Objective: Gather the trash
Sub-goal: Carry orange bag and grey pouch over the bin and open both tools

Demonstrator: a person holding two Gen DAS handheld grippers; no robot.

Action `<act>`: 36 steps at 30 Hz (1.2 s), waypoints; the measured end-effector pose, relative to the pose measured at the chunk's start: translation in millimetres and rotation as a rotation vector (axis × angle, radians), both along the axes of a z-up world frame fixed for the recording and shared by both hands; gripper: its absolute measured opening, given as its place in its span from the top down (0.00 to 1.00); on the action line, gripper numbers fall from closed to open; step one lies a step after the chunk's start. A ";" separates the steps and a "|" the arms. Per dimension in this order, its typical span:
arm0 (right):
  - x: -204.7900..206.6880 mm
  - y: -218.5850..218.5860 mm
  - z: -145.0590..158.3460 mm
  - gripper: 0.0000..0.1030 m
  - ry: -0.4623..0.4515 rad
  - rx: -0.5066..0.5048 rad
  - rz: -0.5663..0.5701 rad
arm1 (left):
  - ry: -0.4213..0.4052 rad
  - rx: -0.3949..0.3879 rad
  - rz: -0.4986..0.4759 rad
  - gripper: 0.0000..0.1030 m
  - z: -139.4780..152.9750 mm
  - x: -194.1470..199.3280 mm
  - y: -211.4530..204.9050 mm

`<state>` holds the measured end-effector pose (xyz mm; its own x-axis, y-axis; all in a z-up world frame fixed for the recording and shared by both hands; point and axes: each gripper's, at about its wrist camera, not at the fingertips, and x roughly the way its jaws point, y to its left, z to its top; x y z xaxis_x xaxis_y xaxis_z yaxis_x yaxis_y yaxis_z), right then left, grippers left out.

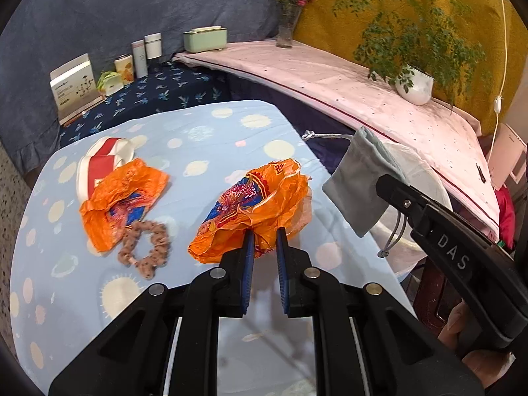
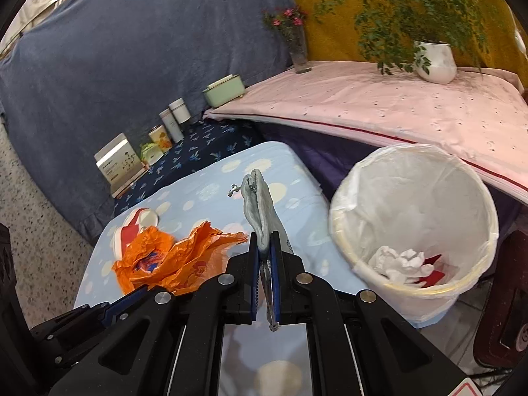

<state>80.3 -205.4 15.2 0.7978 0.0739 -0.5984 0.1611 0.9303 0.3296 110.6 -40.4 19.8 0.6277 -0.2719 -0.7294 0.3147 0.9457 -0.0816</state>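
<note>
- Right of the blue planet-print table (image 2: pixel 297 171), down beside its edge, the lined trash bin (image 2: pixel 475 264) is sitting with its mouth open; crumpled white paper and something red are lying in the bottom.
- Right gripper (image 2: pixel 264 247) is clamping a grey drawstring pouch (image 2: pixel 259 208), jaws near fully closed on it; pouch is standing up edge-on out of the pads, cords trailing down between the fingers.
- Left gripper (image 1: pixel 265 241) is pinching a crumpled orange plastic bag (image 1: pixel 257 204) by its near edge, jaws narrow; bag is bunching out ahead of the tips over the table.
- Key relation: the bin is lying right of and below both loads. Right gripper is nearer it; left one is further in over the table.
- Judgement: right arm should be dropping first, then left crossing to the rim.
- On the table, still to collect: a second orange bag (image 1: pixel 122 198), a red-and-white wrapper (image 1: pixel 105 158), a brown bead bracelet (image 1: pixel 145 247).
</note>
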 end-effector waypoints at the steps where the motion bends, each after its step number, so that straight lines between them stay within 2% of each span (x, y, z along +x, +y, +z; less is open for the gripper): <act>1: -1.2 -5.4 0.1 0.94 -0.001 0.001 -0.010 | 0.000 0.000 -0.007 0.87 -0.1 -0.3 -4.5; 16: -18.4 -79.9 -7.2 0.94 0.001 0.020 -0.146 | -0.005 0.015 -0.131 0.87 0.9 4.1 -81.1; 36: -14.4 -153.7 -31.0 0.94 0.033 0.018 -0.270 | -0.004 0.024 -0.280 0.87 -10.3 25.9 -173.5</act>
